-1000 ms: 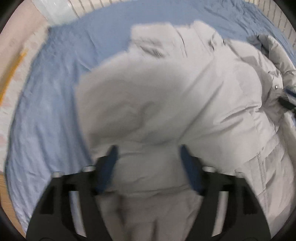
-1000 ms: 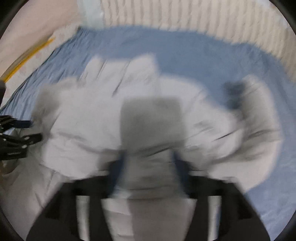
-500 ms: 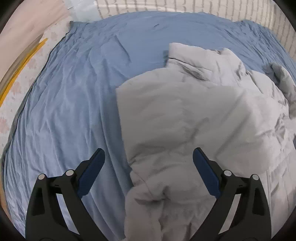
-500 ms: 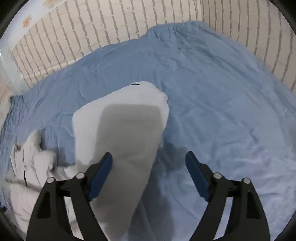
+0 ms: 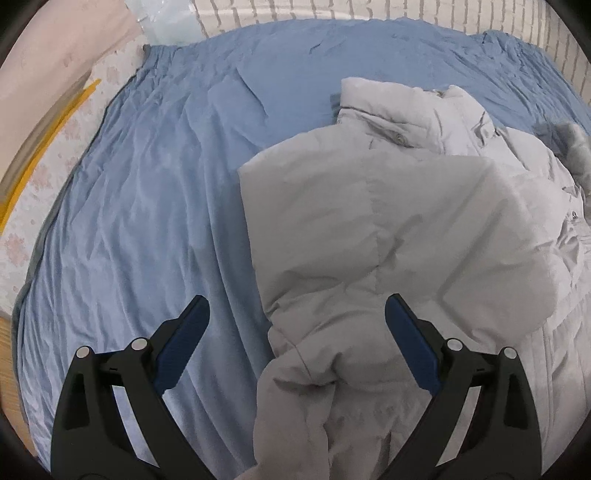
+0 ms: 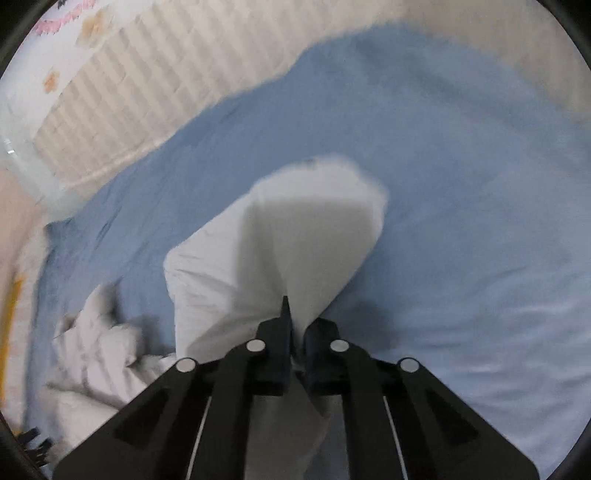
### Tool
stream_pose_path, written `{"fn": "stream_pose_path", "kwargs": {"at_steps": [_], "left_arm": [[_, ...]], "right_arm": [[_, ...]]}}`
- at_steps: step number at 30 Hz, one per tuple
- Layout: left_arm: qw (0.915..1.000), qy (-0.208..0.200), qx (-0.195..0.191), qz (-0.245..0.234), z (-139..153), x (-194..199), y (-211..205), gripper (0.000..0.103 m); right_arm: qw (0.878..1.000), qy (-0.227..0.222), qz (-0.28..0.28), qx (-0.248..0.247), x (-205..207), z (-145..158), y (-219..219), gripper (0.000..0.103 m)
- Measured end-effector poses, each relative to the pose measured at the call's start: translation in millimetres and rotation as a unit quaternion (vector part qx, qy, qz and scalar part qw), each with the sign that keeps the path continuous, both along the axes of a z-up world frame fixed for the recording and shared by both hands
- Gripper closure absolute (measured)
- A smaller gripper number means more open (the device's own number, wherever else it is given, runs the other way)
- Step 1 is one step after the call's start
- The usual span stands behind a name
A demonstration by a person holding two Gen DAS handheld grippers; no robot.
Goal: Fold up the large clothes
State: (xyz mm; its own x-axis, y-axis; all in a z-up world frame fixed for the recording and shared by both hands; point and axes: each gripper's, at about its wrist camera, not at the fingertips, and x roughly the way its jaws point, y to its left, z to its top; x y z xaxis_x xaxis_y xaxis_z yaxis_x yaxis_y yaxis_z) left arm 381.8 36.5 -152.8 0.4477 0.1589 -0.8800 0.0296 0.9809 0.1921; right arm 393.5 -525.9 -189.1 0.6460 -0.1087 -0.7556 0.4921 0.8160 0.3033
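A pale grey padded jacket (image 5: 388, 229) lies crumpled on the blue bed sheet (image 5: 155, 206). My left gripper (image 5: 295, 325) hovers above the jacket's near left edge, open wide, with nothing pressed between its blue pads (image 5: 410, 339). In the right wrist view one sleeve of the jacket (image 6: 295, 243) stretches away from me over the sheet (image 6: 461, 184). My right gripper (image 6: 291, 328) is shut on that sleeve near its shoulder end, the fabric pinched and bunched between the jaws. The rest of the jacket (image 6: 99, 354) lies heaped at lower left.
A white brick-patterned wall (image 5: 369, 11) runs along the bed's far side, seen also as the wall (image 6: 129, 92) in the right wrist view. A pink floral cover with a yellow stripe (image 5: 40, 155) borders the sheet on the left. Bare sheet spreads left of the jacket.
My right gripper has closed on the sleeve, which lay loose between its open jaws half a second ago. The left gripper opened wide and drew back off the jacket, then held still.
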Motion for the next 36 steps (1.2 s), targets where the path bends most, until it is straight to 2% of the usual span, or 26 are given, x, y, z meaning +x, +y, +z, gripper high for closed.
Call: {"fn": "stream_pose_path", "kwargs": {"at_steps": [2,4,7,8,9,10,11,14,15,16,19,22,24,26,27,29,30,31,32,33,34,36], "left_arm": [[1.0000,-0.006,-0.005,-0.004,4.1,-2.7,-2.9,0.008],[0.9999,-0.010,-0.012,-0.007,8.1,-6.9,-2.3,0.008],[0.9999,-0.006,-0.012,-0.006,6.9,-11.9,-0.2,0.008],[0.9999,-0.002,-0.016,-0.005,6.0,-13.2,2.4,0.008],[0.9998,0.001,-0.020,-0.004,6.1,-14.8,5.0,0.008],[0.9997,0.003,-0.022,-0.002,6.9,-16.4,7.3,0.008],[0.9997,0.003,-0.022,-0.001,8.5,-18.7,10.4,0.008],[0.9999,-0.001,-0.014,-0.003,14.7,-24.1,16.2,0.008],[0.9999,-0.001,-0.011,-0.004,16.0,-24.8,18.3,0.008],[0.9999,-0.002,-0.010,-0.004,18.8,-27.0,20.7,0.007],[1.0000,-0.001,-0.007,-0.004,20.0,-25.1,19.2,0.007],[1.0000,0.001,0.001,-0.006,18.3,-22.8,15.6,0.007],[1.0000,0.002,-0.001,-0.006,16.8,-21.9,13.6,0.007],[1.0000,0.006,-0.002,-0.007,13.7,-20.7,11.0,0.007],[0.9999,0.008,-0.001,-0.008,11.8,-19.9,9.7,0.007],[0.9998,0.016,0.004,-0.010,6.4,-17.4,6.9,0.007],[0.9997,0.018,0.007,-0.011,4.8,-16.4,5.9,0.007],[0.9997,0.018,0.011,-0.013,4.0,-15.7,5.1,0.007],[0.9997,0.017,0.015,-0.014,4.4,-15.2,4.7,0.007],[0.9996,0.015,0.016,-0.014,5.1,-14.7,4.7,0.007],[0.9997,0.013,0.015,-0.014,6.4,-14.1,5.2,0.007],[0.9998,0.012,0.005,-0.013,10.1,-12.6,7.1,0.007]], "right_arm": [[0.997,0.000,-0.048,-0.062,-38.6,26.2,-7.1,0.099],[0.993,0.012,-0.073,-0.087,-83.2,33.9,-11.5,0.099],[0.986,0.089,-0.060,-0.130,-119.5,-3.4,-3.6,0.095],[0.985,0.110,-0.049,-0.120,-122.0,-18.4,-3.7,0.094],[0.987,0.135,-0.031,-0.084,-128.2,-41.4,-4.8,0.083],[0.988,0.143,-0.027,-0.060,-135.1,-49.5,-6.2,0.073],[0.988,0.142,-0.028,-0.045,-142.5,-52.5,-7.8,0.068],[0.992,0.114,-0.044,-0.012,-169.3,-39.7,-8.3,0.033],[0.991,0.115,-0.062,-0.012,-178.6,-35.2,-10.2,0.016],[0.990,0.115,-0.077,-0.020,-183.7,-31.7,-12.3,0.014],[0.988,0.101,-0.108,-0.031,-199.9,-21.2,-22.5,0.012],[0.984,0.104,-0.144,-0.028,-194.4,-22.1,-47.5,0.011],[0.982,0.109,-0.151,-0.017,-185.7,-28.8,-63.6,0.011],[0.980,0.125,-0.153,0.035,-164.6,-47.9,-76.7,0.010],[0.978,0.135,-0.153,0.045,-156.0,-57.5,-76.0,0.009],[0.979,0.144,-0.142,0.018,-139.7,-66.0,-71.3,0.010],[0.983,0.142,-0.116,-0.010,-128.2,-69.5,-61.5,0.017],[0.984,0.144,-0.102,-0.022,-124.1,-72.0,-54.1,0.035],[0.986,0.138,-0.090,-0.023,-119.6,-73.6,-48.3,0.046],[0.989,0.124,-0.083,-0.012,-117.5,-70.0,-44.8,0.063],[0.990,0.114,-0.080,-0.009,-117.5,-65.0,-42.6,0.074],[0.994,0.092,-0.062,-0.008,-113.3,-49.3,-31.9,0.081]]}}
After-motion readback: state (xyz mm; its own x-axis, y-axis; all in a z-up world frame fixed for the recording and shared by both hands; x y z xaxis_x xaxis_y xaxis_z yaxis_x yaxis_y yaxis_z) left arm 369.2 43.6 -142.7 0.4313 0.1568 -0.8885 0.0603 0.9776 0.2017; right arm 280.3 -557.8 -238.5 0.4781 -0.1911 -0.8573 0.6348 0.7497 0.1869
